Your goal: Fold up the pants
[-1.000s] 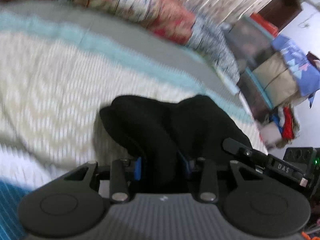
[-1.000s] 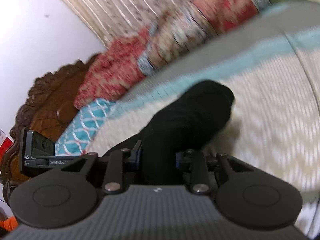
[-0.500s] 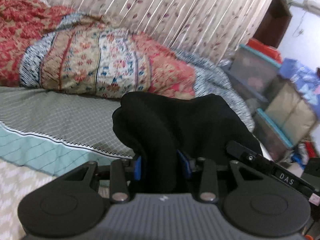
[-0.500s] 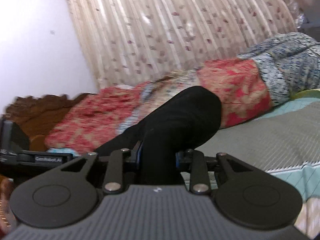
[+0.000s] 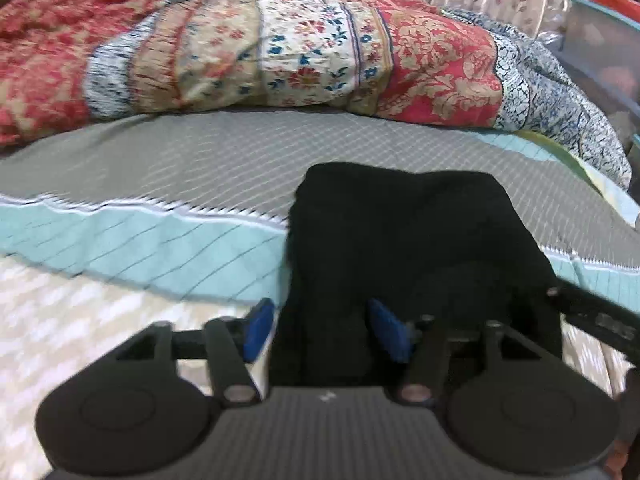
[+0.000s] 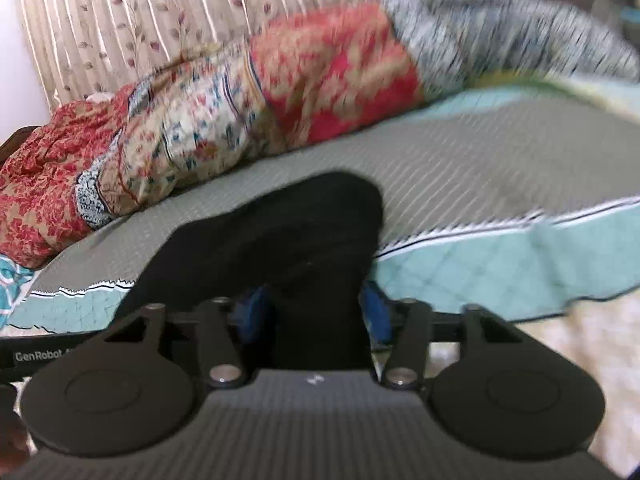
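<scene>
The black pants (image 5: 400, 240) hang bunched between the two grippers above the bed. My left gripper (image 5: 324, 328) is shut on a thick fold of the pants between its blue pads (image 5: 258, 326). In the right wrist view the pants (image 6: 288, 240) drape over my right gripper (image 6: 316, 312), which is shut on another fold. The other gripper's black body (image 5: 600, 316) shows at the right edge of the left wrist view. The lower part of the pants is hidden behind the grippers.
The bed cover (image 5: 160, 168) has grey, teal and cream bands. A red and cream floral quilt (image 5: 280, 48) is heaped along the far side, in front of a patterned curtain (image 6: 120, 20). Storage boxes (image 5: 600, 52) stand at the right.
Both grippers, still holding the pants, tilted up toward the curtain and then came back down toward the bed cover. The pants stay gripped in both.
</scene>
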The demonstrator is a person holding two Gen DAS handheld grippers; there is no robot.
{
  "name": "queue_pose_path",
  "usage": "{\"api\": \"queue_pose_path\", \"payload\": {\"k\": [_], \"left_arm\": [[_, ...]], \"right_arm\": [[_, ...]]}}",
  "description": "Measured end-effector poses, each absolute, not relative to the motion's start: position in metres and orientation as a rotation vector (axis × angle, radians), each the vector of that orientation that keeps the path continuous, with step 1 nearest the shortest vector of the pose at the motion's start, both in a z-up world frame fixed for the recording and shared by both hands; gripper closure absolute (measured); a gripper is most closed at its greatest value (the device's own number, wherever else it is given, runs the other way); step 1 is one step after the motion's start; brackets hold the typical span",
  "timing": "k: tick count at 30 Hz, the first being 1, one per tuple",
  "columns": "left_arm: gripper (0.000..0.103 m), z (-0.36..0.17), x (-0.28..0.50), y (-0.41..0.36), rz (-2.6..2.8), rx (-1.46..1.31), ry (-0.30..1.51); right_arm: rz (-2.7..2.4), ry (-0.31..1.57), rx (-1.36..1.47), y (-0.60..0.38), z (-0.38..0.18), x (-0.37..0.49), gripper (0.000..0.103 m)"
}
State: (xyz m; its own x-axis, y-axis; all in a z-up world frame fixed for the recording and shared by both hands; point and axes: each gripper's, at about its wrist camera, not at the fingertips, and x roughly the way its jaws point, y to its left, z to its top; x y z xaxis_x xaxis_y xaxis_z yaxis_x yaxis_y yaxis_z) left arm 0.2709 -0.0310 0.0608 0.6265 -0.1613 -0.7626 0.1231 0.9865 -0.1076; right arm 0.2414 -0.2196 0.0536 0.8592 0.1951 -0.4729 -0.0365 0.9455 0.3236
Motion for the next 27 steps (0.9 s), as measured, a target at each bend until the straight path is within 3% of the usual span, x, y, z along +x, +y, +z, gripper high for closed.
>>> {"api": "queue_pose_path", "payload": {"k": [1, 5, 6, 10, 18, 27], "left_arm": [[0.024, 0.067, 0.257, -0.029, -0.136, -0.036, 0.880], [0.020, 0.082, 0.205, -0.022, -0.082, -0.013, 0.901], [0.019, 0.085, 0.188, -0.019, -0.071, -0.016, 0.911], [0.000, 0.093, 0.130, -0.012, -0.050, 0.007, 0.912], [0.000, 0.105, 0.035, -0.005, -0.049, 0.082, 0.908], [0.000, 0.110, -0.021, -0.009, -0.086, 0.106, 0.892]], "right_arm": [[0.117, 0.501, 0.311, -0.221, 0.057, 0.226, 0.015], [0.120, 0.453, 0.295, -0.216, 0.065, 0.160, 0.008], [0.127, 0.457, 0.294, -0.213, 0.066, 0.147, 0.001], [0.141, 0.474, 0.312, -0.203, 0.069, 0.090, 0.000], [0.119, 0.603, 0.386, -0.192, 0.067, 0.023, 0.000], [0.117, 0.646, 0.432, -0.186, 0.065, -0.029, 0.000]]}}
